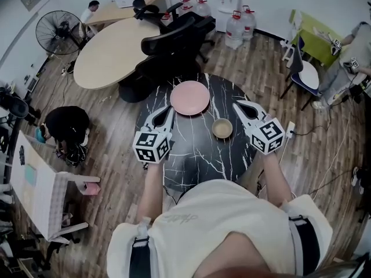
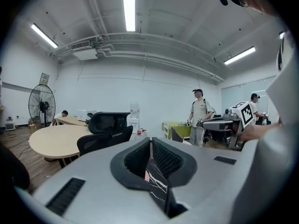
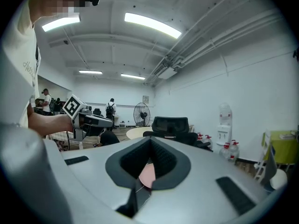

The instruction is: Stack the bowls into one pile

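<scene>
- While the pink bowl [image 1: 189, 97] sits apart, up-left of the tan bowl [image 1: 222, 128], nothing's piled.
- Left gripper [image 1: 169, 111] and right gripper [image 1: 237, 104] flank the tan bowl, jaws pinched together, empty. Lining up, I guess.

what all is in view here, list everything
pink shallow round bowl: one, pink, far side of the round table
small tan bowl: one, tan, right of centre on the round table, apart from the pink one
black marble-pattern round table: one, black with white veins, in front of the person
beige oval table: one, beige, behind left
black office chairs: at least two, between the tables
water jugs: several, red-capped, far wall
standing fan: one, black, far left
left hand-held gripper: one, grey, shut, empty
right hand-held gripper: one, grey, shut, empty
</scene>
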The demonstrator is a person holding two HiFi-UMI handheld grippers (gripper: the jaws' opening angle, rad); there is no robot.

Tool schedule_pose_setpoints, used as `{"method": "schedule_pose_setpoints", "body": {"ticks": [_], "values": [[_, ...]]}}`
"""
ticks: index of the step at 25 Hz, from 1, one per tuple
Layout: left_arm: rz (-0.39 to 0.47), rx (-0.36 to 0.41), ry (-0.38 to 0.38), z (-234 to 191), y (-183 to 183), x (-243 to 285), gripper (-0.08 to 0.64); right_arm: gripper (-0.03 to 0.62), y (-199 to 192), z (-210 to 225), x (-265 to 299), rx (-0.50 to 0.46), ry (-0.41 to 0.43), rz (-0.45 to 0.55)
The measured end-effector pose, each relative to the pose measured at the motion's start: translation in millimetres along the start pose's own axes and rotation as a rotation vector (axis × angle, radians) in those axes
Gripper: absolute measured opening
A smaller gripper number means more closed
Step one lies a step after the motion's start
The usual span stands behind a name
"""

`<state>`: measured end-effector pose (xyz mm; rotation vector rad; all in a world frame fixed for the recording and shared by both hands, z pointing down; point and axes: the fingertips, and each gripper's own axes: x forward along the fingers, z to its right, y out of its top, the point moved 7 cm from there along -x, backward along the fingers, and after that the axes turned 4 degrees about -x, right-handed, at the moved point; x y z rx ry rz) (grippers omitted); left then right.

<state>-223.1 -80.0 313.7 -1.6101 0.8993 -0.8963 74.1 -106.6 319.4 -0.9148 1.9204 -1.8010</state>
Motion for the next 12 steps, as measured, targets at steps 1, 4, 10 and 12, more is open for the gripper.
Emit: {"method": "schedule_pose_setpoints", "body": {"ticks": [1,4,10,12], "values": [[0.001,-0.004,0.0,-0.6,-1.2,-1.0,0.031,0.008,-0.5,-1.3,0.3,-0.003,0.001,-0.002],[0.005,-0.007,0.0,-1.6,-4.8,-2.1,0.031,0.008,-5.6,-3.0,0.8,-0.014,-0.009,-0.001],[0.01,-0.024,0.01,-6.1,-10.0,-4.1,0.031,0.008,-11.1,-2.1,-4.5,0.004,-0.051,-0.007],[0.012,-0.023,0.011,-6.7,-9.4,-4.9,0.029,0.008,-11.7,-2.5,-7.7,0.011,-0.062,-0.008]]}}
